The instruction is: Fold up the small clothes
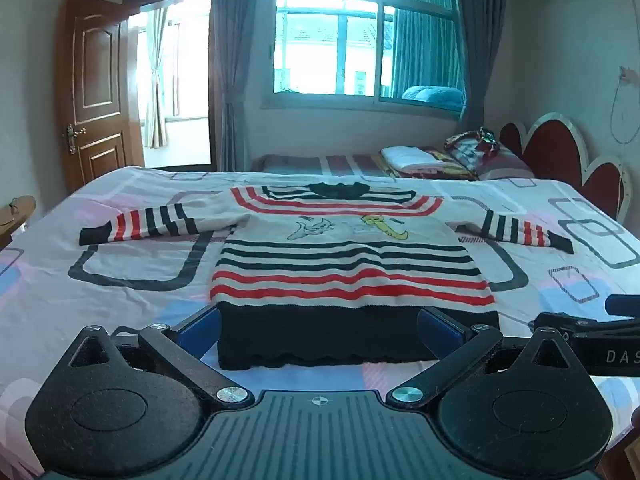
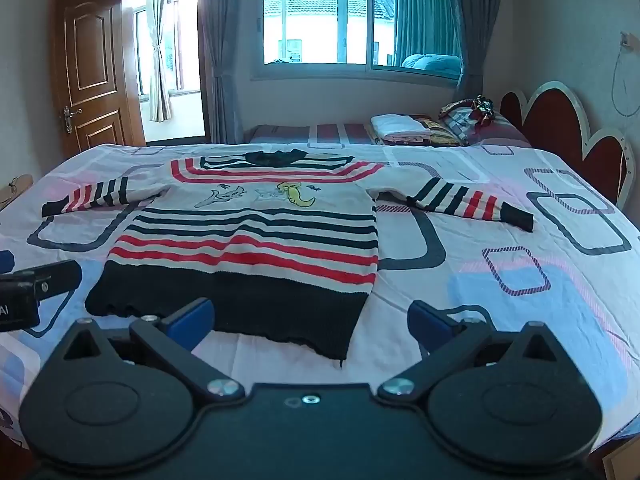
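A door stands open at far left, a window beyond the bed, and a headboard at right. On the patterned bedsheet a sweater lies flat, face up, collar away from the cameras, hem nearest them, both sleeves spread out to the sides.

The left claw hovers just short of the hem with its blue pads wide apart, holding nothing; the dark hem band sits between them in the left wrist view, though I cannot tell whether either pad touches it. The right claw is likewise spread and empty, near the hem's right corner.

The sweater is a small knit: cream body, black and red stripes across chest, waist and sleeves, a cartoon print mid-chest, a broad black band with a scalloped edge at the hem, black cuffs and collar. It looks soft, light and limp, likely to sag and stretch when lifted and to drag a little on the sheet. It is not fragile. Good holds would be the left cuff and right cuff for turning the sleeves in, or the two hem corners for folding the body up, pinching both layers so they travel together.
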A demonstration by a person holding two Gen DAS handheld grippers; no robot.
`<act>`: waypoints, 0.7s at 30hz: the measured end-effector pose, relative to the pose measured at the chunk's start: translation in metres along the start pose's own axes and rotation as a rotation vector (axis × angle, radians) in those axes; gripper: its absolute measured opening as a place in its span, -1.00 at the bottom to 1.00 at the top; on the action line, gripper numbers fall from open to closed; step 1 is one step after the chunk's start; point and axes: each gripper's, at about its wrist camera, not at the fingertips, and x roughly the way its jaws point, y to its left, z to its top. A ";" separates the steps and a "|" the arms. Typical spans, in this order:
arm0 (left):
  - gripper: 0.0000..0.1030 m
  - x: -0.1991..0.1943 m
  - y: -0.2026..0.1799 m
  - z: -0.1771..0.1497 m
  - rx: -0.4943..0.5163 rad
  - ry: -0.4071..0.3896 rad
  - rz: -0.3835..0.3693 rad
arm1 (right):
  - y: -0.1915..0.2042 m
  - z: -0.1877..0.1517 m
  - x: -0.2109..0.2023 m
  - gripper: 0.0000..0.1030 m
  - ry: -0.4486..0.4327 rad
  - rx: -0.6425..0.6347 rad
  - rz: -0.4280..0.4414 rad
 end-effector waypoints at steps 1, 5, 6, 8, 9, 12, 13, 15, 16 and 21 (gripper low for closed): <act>1.00 -0.007 -0.005 0.000 0.016 -0.027 0.001 | 0.001 0.000 0.000 0.99 -0.003 -0.001 -0.001; 1.00 -0.005 -0.008 -0.003 0.016 -0.033 0.009 | 0.006 -0.001 -0.002 0.99 -0.010 -0.005 -0.002; 1.00 -0.005 -0.005 -0.002 0.014 -0.031 0.006 | 0.006 -0.001 -0.002 0.99 -0.008 -0.002 0.001; 1.00 -0.008 -0.005 -0.001 0.012 -0.034 0.005 | -0.001 0.000 -0.001 0.99 0.005 0.015 0.015; 1.00 -0.007 -0.006 -0.002 0.012 -0.034 0.005 | -0.002 0.001 -0.001 0.99 0.005 0.015 0.016; 1.00 -0.007 -0.007 -0.002 0.013 -0.030 0.005 | -0.006 0.001 -0.002 0.99 0.007 0.017 0.017; 1.00 -0.006 -0.007 -0.002 0.014 -0.029 0.005 | -0.007 0.001 -0.002 0.99 0.008 0.018 0.018; 1.00 -0.006 -0.008 -0.002 0.015 -0.028 0.008 | -0.003 0.001 -0.002 0.99 0.004 0.009 0.010; 1.00 -0.006 -0.008 -0.002 0.016 -0.029 0.007 | -0.003 0.002 -0.002 0.99 0.005 0.009 0.010; 1.00 -0.006 -0.008 -0.003 0.018 -0.027 0.008 | -0.003 0.002 -0.001 0.99 0.008 0.010 0.010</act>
